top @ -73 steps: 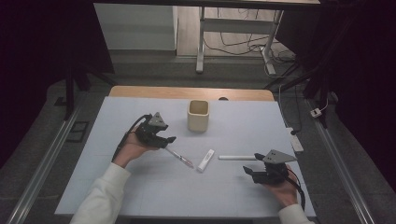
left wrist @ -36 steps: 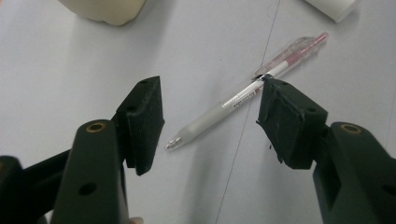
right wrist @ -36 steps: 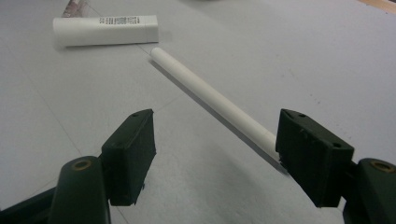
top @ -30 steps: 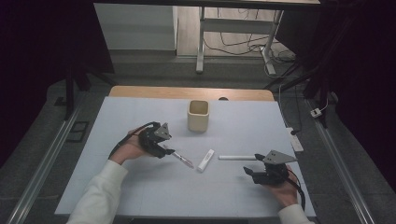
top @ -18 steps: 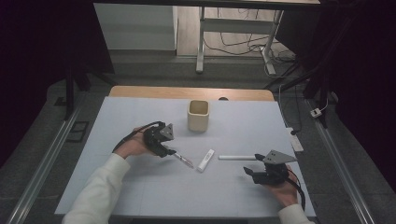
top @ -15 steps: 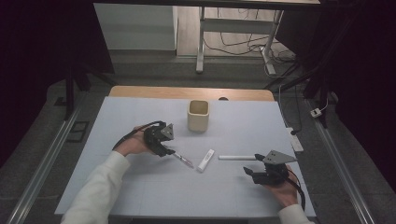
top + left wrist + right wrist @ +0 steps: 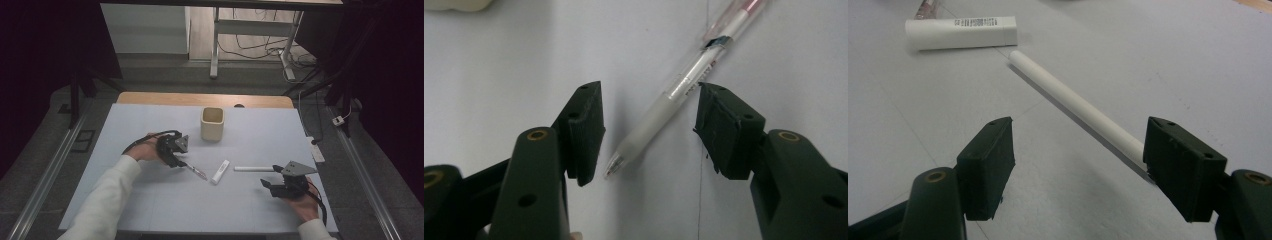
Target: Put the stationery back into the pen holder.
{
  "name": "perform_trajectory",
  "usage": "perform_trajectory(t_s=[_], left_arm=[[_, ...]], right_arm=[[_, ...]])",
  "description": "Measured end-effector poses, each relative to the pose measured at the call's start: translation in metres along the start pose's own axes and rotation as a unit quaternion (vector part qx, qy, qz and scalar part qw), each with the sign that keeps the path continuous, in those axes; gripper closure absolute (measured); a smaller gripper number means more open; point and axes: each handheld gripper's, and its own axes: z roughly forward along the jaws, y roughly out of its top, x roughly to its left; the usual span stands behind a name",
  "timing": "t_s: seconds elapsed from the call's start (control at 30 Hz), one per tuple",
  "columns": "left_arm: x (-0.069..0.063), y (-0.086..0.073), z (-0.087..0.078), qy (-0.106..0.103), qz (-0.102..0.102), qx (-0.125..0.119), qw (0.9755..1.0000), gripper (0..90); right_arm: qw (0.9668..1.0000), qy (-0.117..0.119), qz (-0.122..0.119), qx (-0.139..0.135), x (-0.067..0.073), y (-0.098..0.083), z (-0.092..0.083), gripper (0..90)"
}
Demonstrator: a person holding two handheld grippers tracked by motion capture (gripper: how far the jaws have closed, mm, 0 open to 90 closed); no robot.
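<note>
Desk [image 7: 150,210] surface pale, carrying all items. Cup [image 7: 212,123] upright at far centre. Left gripper [image 7: 176,159] low over desk at left-centre; jaws released and just closing in, pen [image 7: 684,95] lying between them on the desk, untouched by either pad [image 7: 589,130], tip toward the gripper. Right gripper [image 7: 1078,170] at near right, jaws released; white stick [image 7: 1075,107] lies flat past them, its near end just beside the right-hand pad. White tube [image 7: 220,171] flat at centre, between pen and stick, apart from both.
</note>
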Motion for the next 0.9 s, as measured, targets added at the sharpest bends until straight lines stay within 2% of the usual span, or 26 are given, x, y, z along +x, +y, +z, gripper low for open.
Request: perform_trajectory(t_s=[0.23,0.4,0.53,0.67,0.9], left_arm=[[0.0015,0.0005,0.0063,-0.012,0.015,0.010,0.9998,51.3],[0.0033,-0.0005,0.0068,-0.032,0.023,0.005,0.9992,60.4],[0.0066,-0.0030,0.0068,-0.043,0.039,-0.003,0.9983,65.2],[0.0082,-0.0034,0.0068,-0.048,0.058,-0.004,0.9971,71.1],[0.0100,-0.0066,0.0067,-0.052,0.072,-0.010,0.9960,78.6]], right_arm=[[1.0000,0.002,-0.004,0.007,-0.0003,-0.0005,0.0007,28.7],[0.9999,0.001,-0.004,0.009,-0.0005,-0.0014,0.0000,28.7],[0.9999,0.000,-0.005,0.010,-0.0005,-0.0014,-0.0001,28.7],[0.9999,-0.002,-0.006,0.011,-0.0010,-0.0022,-0.0003,28.7],[0.9999,-0.004,-0.006,0.011,-0.0017,-0.0037,-0.0016,28.7]])
